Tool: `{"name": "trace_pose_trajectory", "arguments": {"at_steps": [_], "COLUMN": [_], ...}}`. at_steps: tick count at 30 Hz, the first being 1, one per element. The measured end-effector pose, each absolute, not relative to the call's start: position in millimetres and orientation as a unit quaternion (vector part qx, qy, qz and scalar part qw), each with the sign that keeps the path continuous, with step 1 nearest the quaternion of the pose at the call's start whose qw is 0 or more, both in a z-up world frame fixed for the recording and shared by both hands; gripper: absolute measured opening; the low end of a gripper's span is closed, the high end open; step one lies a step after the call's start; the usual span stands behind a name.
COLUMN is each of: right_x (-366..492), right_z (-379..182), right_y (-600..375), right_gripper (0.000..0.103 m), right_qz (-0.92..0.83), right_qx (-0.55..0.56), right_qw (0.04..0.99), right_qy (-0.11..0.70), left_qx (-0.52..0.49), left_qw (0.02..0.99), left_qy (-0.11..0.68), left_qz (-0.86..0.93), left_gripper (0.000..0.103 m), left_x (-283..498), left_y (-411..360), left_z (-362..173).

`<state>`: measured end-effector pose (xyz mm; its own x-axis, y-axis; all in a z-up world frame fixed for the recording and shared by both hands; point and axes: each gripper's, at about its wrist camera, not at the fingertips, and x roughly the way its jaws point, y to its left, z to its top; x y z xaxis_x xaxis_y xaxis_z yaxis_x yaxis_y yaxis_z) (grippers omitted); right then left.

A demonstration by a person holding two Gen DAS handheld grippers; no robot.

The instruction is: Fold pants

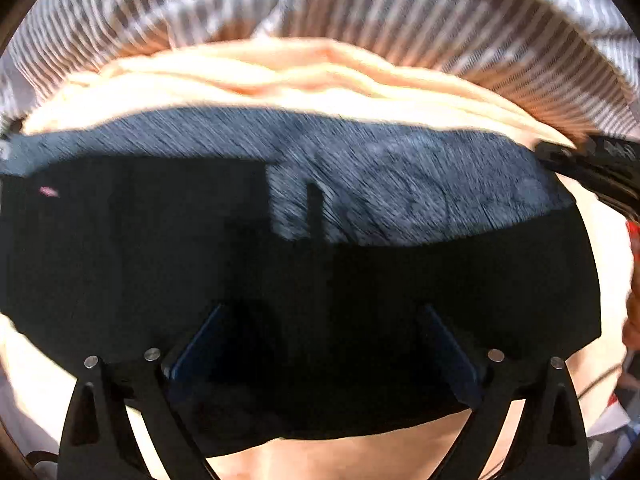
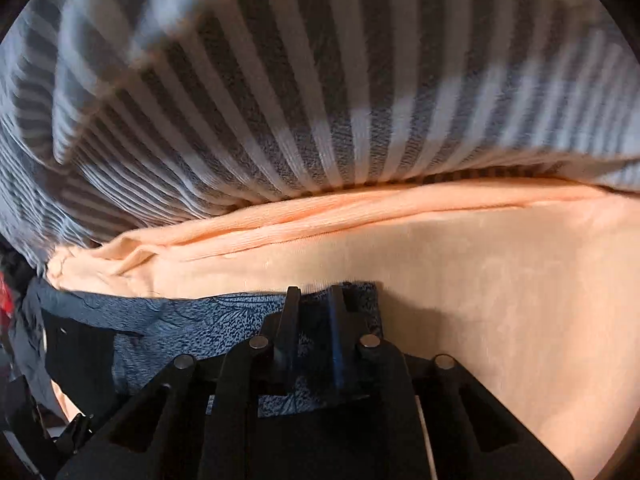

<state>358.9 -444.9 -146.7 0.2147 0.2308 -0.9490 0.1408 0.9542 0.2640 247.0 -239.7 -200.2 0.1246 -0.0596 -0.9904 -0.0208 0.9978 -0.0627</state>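
The pants [image 1: 380, 184] are dark blue with a fine pale print and lie across a peach sheet [image 1: 280, 84]. In the left wrist view my left gripper [image 1: 320, 320] is open, its fingers spread wide over the shadowed near part of the pants. In the right wrist view my right gripper [image 2: 314, 300] is shut on the edge of the pants [image 2: 192, 320], the cloth pinched between the narrow fingers [image 2: 291, 312] at the fabric's right end. The right gripper also shows at the far right of the left wrist view [image 1: 592, 160].
A grey and white striped blanket [image 2: 280, 100] lies bunched behind the peach sheet [image 2: 500, 300] and rises high along the far side. It also fills the top of the left wrist view [image 1: 440, 12]. Something red [image 2: 6, 296] shows at the left edge.
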Motion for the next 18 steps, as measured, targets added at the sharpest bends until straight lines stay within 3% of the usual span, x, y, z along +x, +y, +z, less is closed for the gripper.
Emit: {"name": "trace_pose_trajectory", "arguments": {"at_steps": [7, 9, 11, 13, 14, 15, 16, 18], "right_x": [299, 284, 271, 261, 258, 257, 256, 254], "right_z": [-117, -116, -116, -115, -114, -114, -113, -112], "right_y": [-445, -444, -443, -444, -442, -439, -439, -441], "right_gripper": [0.026, 0.026, 0.026, 0.026, 0.026, 0.026, 0.026, 0.026], "right_qz": [0.059, 0.062, 0.066, 0.069, 0.071, 0.073, 0.073, 0.072], "right_qx": [0.169, 0.179, 0.188, 0.192, 0.191, 0.191, 0.192, 0.198], "right_qw": [0.765, 0.757, 0.751, 0.748, 0.749, 0.749, 0.748, 0.745], "right_qy": [0.619, 0.625, 0.63, 0.631, 0.63, 0.63, 0.631, 0.633], "left_qx": [-0.107, -0.116, -0.107, -0.099, -0.096, -0.095, -0.097, -0.088], "left_qw": [0.752, 0.737, 0.729, 0.723, 0.716, 0.711, 0.704, 0.709], "left_qy": [0.649, 0.662, 0.671, 0.675, 0.682, 0.687, 0.693, 0.691], "left_qz": [-0.041, -0.069, -0.089, -0.105, -0.111, -0.115, -0.119, -0.114], "left_gripper": [0.096, 0.084, 0.083, 0.073, 0.062, 0.04, 0.029, 0.016], "left_x": [288, 296, 297, 294, 292, 292, 290, 282], "left_y": [-197, -199, -210, -219, -224, -228, -231, -233], "left_z": [-175, -182, -187, -190, -193, -196, -200, -199]}}
